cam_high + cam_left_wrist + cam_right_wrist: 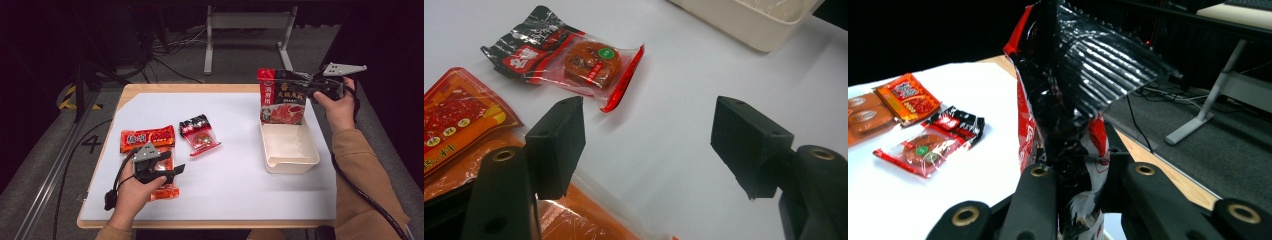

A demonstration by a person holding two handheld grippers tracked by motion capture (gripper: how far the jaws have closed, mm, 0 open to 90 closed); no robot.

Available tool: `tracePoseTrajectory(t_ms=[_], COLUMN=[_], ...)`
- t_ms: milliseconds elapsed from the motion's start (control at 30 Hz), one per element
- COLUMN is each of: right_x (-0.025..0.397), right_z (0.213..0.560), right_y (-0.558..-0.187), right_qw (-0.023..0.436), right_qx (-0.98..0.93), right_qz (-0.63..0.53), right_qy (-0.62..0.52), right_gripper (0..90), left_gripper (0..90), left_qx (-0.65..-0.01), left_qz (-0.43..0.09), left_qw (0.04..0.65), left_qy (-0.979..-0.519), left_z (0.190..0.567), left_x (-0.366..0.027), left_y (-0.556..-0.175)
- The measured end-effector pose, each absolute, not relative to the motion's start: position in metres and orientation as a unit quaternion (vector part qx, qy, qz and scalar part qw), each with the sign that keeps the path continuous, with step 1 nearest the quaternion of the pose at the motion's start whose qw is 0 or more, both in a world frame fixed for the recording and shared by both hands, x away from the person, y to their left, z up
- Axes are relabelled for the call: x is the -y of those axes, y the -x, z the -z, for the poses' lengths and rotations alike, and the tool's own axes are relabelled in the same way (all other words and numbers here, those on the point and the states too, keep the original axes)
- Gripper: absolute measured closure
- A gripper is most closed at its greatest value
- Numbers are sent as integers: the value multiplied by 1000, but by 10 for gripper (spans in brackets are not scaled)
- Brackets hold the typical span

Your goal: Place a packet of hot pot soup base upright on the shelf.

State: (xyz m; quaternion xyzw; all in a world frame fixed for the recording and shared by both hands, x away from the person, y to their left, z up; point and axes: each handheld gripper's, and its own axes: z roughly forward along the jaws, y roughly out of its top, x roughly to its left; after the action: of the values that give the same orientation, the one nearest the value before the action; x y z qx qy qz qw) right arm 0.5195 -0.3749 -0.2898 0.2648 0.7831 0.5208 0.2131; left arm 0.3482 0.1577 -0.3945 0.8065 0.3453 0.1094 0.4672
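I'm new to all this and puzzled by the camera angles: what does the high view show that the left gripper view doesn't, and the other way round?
The high view alone takes in the right gripper clamping the tall red pouch upright over the white tub.

The left gripper view alone gives a close look at the left gripper, its jaws wide apart.

Both show the black-and-red snack packet, the orange packet and the tub.

Setting: lab or recording studio. Evidence: wooden worktop [150, 89] under white sheet [235, 185], dark surround; grey carpet floor [240, 62] with loose cables [172, 47]; yellow-black hazard tape [67, 97]; floor numeral "4" [91, 144]; white desk frame legs [247, 22]; metal rail [52, 170].
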Motion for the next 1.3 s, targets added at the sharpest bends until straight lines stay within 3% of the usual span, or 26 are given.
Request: tracePoseTrajectory(t_ms=[633, 1300], right_x=[371, 386], right_z=[317, 333], right_y=[-516, -500], right_qw=[188, 215], right_qx=[-784, -766], right_qz=[-513, -507], right_qy=[-294, -332], right_gripper=[791, 803], left_gripper=[306, 305], left_qx=[-339, -320], left_qz=[-105, -99], left_qw=[469, 473], left_qy=[-809, -815], left_z=[393, 390], left_x=[-155, -145], left_y=[-352, -358])
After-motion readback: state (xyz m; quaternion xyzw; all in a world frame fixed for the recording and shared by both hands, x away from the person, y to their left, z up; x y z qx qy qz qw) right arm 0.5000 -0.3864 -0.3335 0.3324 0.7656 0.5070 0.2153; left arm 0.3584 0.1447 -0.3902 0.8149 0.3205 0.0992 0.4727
